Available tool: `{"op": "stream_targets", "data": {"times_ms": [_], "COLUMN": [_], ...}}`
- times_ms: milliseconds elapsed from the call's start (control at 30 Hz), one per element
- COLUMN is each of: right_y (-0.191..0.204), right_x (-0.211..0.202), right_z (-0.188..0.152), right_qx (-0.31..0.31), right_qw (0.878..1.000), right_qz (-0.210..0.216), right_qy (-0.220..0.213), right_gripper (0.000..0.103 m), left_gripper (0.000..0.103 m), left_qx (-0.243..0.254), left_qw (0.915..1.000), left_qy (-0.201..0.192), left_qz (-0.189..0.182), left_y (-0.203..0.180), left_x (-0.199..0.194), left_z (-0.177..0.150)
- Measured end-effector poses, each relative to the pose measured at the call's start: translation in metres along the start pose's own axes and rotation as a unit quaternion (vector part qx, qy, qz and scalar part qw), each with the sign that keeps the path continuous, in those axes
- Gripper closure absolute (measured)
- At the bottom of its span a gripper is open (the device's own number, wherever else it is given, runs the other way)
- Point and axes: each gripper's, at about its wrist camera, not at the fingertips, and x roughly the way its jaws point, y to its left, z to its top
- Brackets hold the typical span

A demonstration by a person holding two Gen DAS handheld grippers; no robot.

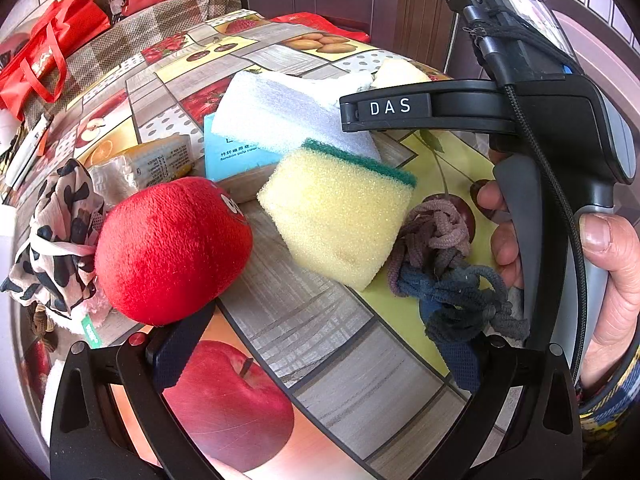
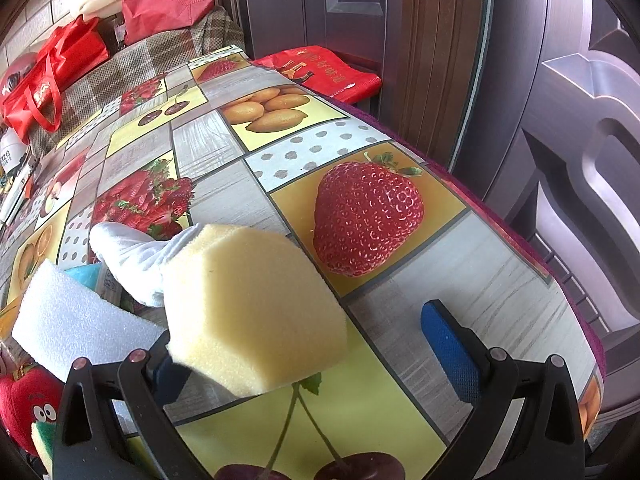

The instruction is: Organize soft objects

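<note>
The left gripper hangs low over the fruit-print tablecloth, its fingers spread wide with nothing between them; the left finger lies against the underside of a red plush apple, and the right finger sits just under a tangle of hair ties. Between those lies a yellow sponge with a green scouring side, and behind it a white foam block on a blue tissue pack. A hand grips the handle of the right gripper, which points across the table. Its fingers are also spread, and a plain yellow sponge rests against the left finger, well apart from the right one. A white glove lies just behind that sponge.
</note>
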Motion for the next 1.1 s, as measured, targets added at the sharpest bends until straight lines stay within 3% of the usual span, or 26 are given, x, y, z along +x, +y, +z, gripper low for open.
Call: {"op": "stream_targets", "data": {"times_ms": [1100], "right_y": [0.0013], "right_x": [0.0003], "right_z": [0.0004], "right_qx": [-0.003], "right_qw": [1.000], "right_qz": [-0.005], "right_qy": [0.001], "right_gripper": [0.000], "left_gripper": [0.000], "left_qx": [0.000], "left_qw": [1.0000], "left_qy": [0.000], "left_qz": [0.000], "left_y": [0.0000], "left_x": [0.0000], "left_z": [0.0000]}}
